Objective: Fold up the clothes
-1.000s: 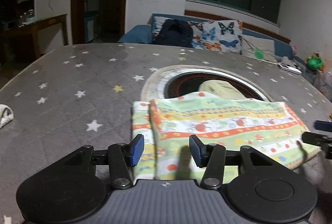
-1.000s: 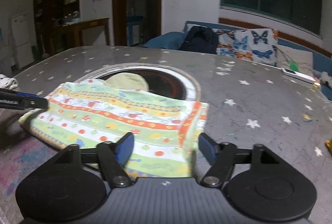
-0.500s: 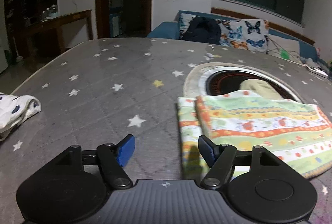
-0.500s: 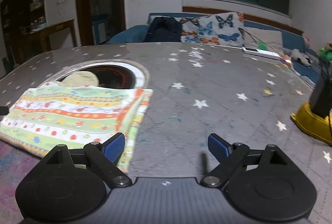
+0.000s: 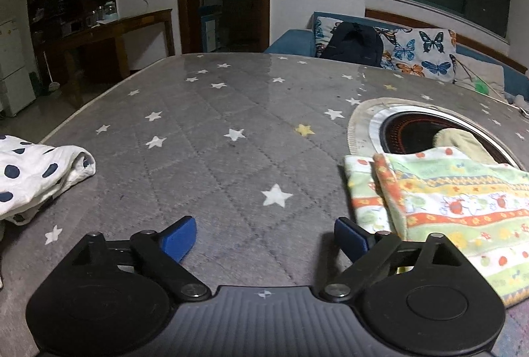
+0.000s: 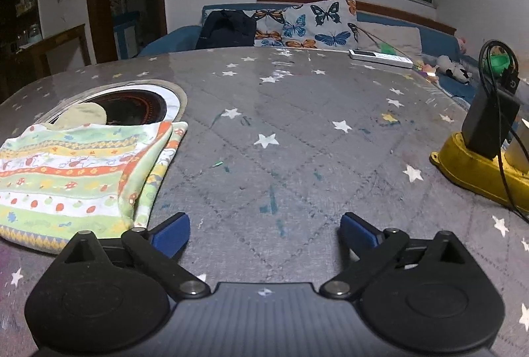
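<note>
Folded striped garment (image 5: 446,208) (image 6: 76,178), green, orange and yellow with small fruit prints, flat on the grey star-patterned tabletop (image 5: 231,138) (image 6: 297,132), its far edge overlapping the round dark inset (image 5: 410,132) (image 6: 139,105) in the tabletop. Yellowish cloth (image 5: 459,142) (image 6: 82,115) inside that inset, just behind the garment. White polka-dot garment (image 5: 36,175) crumpled at the tabletop's left edge, well apart from the striped one.

Left claw (image 5: 264,236) wide open and empty over bare tabletop, its right blue pad (image 5: 350,238) just beside the striped garment's near-left corner. Right claw (image 6: 264,231) also spread wide, holding nothing, its left pad (image 6: 172,233) near the garment's near-right corner.

Yellow stand (image 6: 479,168) carrying a black box with cable at the tabletop's right edge. White remote control (image 6: 380,57) at the far edge. Beyond, a blue sofa (image 6: 429,39) with butterfly-print cushions (image 5: 420,53) (image 6: 314,23) and a dark backpack (image 5: 353,43) (image 6: 228,29).
</note>
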The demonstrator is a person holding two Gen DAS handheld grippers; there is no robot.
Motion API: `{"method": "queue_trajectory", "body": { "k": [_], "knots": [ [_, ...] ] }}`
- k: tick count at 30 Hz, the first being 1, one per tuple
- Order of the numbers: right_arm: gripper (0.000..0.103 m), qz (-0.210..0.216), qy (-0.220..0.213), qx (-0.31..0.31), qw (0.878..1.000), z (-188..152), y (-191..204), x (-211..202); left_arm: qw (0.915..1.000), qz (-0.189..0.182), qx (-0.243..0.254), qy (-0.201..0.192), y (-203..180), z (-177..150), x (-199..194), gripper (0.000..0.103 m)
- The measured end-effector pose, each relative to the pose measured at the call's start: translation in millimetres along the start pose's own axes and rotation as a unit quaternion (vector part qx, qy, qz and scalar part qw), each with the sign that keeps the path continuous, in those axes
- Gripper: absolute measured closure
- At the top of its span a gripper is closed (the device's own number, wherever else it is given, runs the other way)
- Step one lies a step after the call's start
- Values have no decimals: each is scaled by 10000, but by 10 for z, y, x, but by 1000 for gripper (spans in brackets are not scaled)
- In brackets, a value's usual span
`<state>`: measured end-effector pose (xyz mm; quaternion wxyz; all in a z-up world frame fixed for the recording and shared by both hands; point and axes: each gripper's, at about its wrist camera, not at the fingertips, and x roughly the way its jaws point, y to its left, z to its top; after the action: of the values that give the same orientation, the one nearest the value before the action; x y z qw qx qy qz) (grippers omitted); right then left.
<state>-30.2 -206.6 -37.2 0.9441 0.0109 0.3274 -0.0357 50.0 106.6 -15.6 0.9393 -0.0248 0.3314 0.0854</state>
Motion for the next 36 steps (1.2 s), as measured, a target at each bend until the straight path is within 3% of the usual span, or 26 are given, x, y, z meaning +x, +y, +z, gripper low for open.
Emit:
{"method": "queue_trajectory", "body": {
  "k": [8, 36],
  "knots": [
    [0, -1, 15, 13, 10000, 24, -35, 48, 9998, 188, 34, 6, 7, 34, 82, 0],
    [0, 53, -15, -32, 10000, 22, -51, 93, 9999, 88, 0, 67, 136, 187, 264, 0]
  ]
}}
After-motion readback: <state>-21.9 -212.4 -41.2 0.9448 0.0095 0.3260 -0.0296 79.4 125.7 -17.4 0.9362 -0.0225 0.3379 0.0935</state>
